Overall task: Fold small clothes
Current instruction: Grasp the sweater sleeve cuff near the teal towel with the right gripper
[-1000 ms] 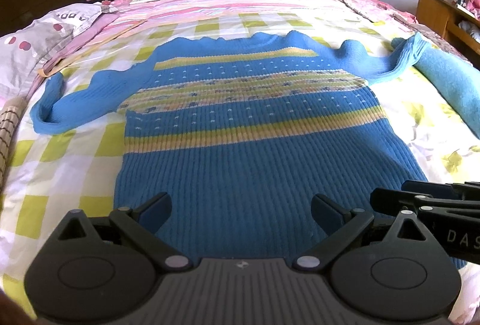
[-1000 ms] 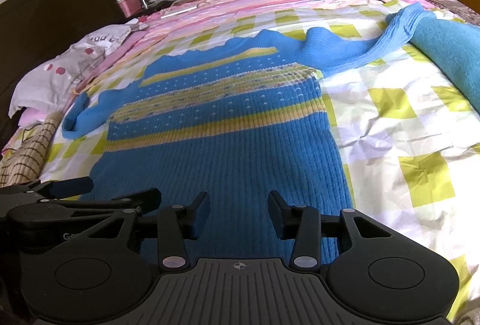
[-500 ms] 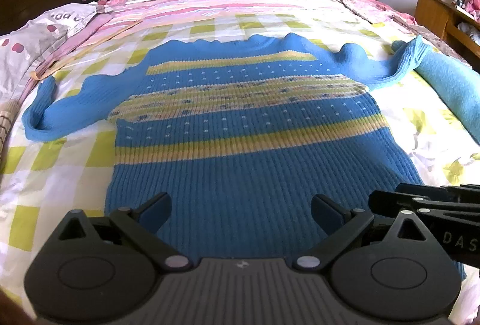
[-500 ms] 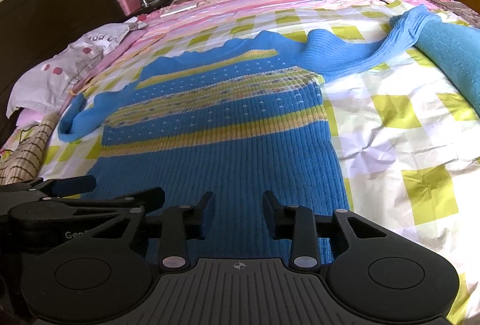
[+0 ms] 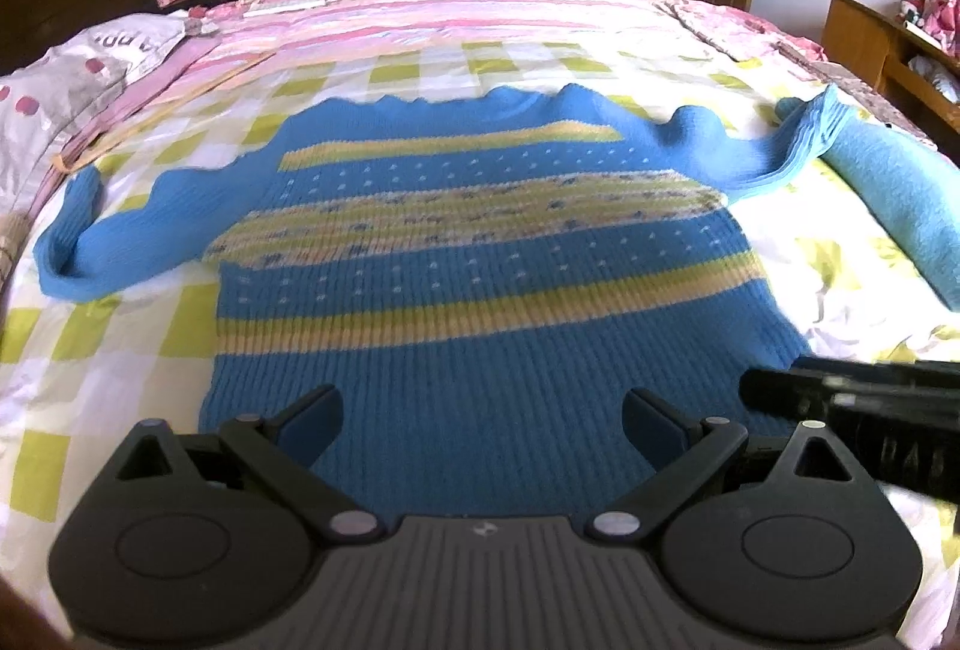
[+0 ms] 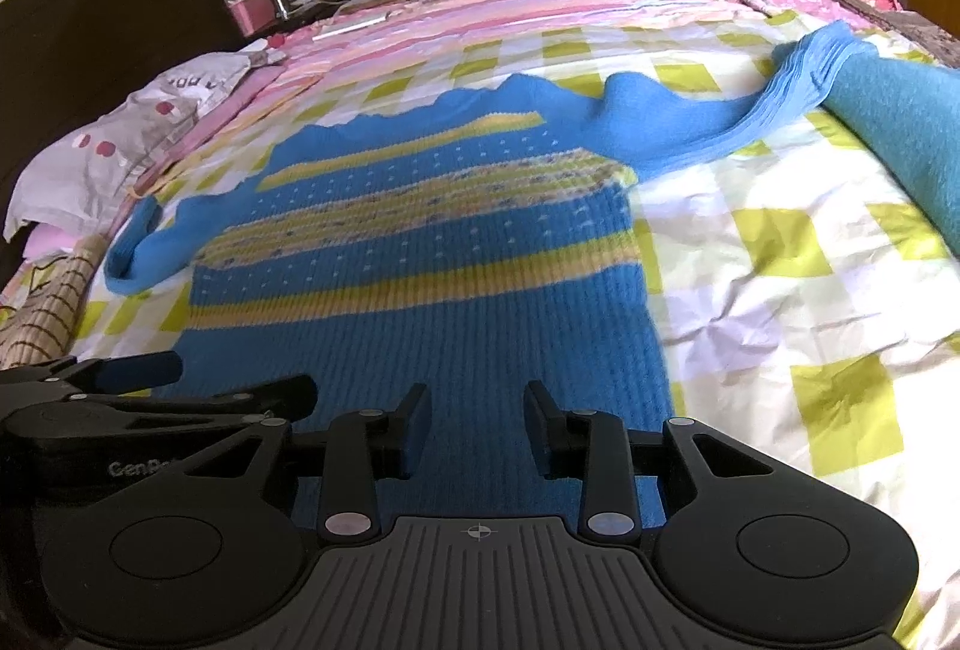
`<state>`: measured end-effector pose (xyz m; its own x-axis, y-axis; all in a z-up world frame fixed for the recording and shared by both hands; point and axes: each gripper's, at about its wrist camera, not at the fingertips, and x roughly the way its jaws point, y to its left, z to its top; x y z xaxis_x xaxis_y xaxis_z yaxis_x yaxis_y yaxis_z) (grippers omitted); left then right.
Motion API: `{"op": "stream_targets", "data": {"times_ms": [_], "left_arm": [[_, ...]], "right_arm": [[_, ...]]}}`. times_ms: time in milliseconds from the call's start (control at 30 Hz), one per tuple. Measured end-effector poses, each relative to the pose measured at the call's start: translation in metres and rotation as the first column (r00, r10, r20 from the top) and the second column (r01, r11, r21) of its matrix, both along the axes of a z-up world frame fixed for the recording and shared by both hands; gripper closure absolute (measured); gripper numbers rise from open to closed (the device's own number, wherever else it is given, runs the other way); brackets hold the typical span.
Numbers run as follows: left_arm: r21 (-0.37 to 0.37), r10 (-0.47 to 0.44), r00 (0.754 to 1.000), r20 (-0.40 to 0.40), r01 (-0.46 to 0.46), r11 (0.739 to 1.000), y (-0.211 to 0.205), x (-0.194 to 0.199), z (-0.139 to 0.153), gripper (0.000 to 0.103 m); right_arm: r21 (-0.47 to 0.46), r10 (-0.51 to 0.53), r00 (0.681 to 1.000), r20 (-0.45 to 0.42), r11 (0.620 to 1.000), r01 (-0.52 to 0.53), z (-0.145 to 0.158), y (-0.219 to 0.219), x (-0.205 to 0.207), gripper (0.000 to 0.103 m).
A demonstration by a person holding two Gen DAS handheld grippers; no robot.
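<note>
- The right gripper (image 6: 477, 431) hovers low over the hem of the blue striped sweater (image 6: 420, 254), fingers apart with a moderate gap. Its jaws have just been closing, yet nothing is clamped between them; the knit only shows beneath.
- The left gripper (image 5: 480, 425) sits just beside it over the same hem, fingers spread wide and empty.
- The sweater lies flat and face up on the bed (image 5: 120, 362), hem nearest, neckline farthest, both sleeves stretched out sideways.
- Risk: the knit is thick and ribbed, so a shallow bite may catch only the top layer, and the front would lift away from the back.
- Risk: the two grippers stand close together, so they could knock each other, or the hem could bunch between them if they pull unevenly.
- Risk: the far right sleeve (image 6: 708, 128) rests against a rolled blue blanket (image 6: 900, 134) and is humped; it may drag or twist during a fold.
- The checked yellow-and-white sheet (image 6: 780, 290) is soft and creased, so it will likely shift under the garment.
- Farther off: a pink striped quilt (image 5: 480, 14), a pillow (image 5: 78, 74) by the dark headboard, wooden wardrobes and an open door.
</note>
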<state>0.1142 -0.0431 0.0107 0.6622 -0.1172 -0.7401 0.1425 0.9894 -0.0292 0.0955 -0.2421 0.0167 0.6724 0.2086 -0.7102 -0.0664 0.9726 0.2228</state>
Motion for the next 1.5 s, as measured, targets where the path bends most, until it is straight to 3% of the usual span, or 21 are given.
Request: {"op": "stream_targets", "data": {"times_ms": [433,733,1167,1300,1367,1500], "left_arm": [[-0.036,-0.04,0.997,0.065,0.042,0.998,-0.042,0.041,0.015,0.0],[-0.074,0.009,0.996,0.092,-0.002,0.997,-0.068,0.081,0.016,0.0],[-0.052,0.053,0.992,0.112,-0.047,0.998,-0.068,0.097,0.008,0.0],[-0.058,0.056,0.993,0.102,-0.051,0.997,-0.058,0.092,0.004,0.0],[-0.067,0.062,0.993,0.102,-0.055,0.996,-0.05,0.088,0.004,0.0],[-0.068,0.072,0.99,0.119,-0.064,0.996,-0.03,0.076,0.007,0.0]], "right_arm": [[-0.031,-0.201,0.975,0.097,0.978,0.204,0.035,-0.089,0.075,0.072],[-0.025,-0.326,0.937,0.125,0.943,0.332,0.044,-0.137,0.145,0.071],[-0.111,-0.445,0.893,0.073,0.886,0.451,0.022,-0.166,0.222,0.072],[-0.089,-0.48,0.877,0.038,0.872,0.481,0.016,-0.178,0.229,0.096],[-0.072,-0.475,0.879,0.038,0.876,0.477,0.018,-0.177,0.227,0.096],[-0.017,-0.385,0.917,0.109,0.921,0.389,0.04,-0.149,0.214,0.097]]}}
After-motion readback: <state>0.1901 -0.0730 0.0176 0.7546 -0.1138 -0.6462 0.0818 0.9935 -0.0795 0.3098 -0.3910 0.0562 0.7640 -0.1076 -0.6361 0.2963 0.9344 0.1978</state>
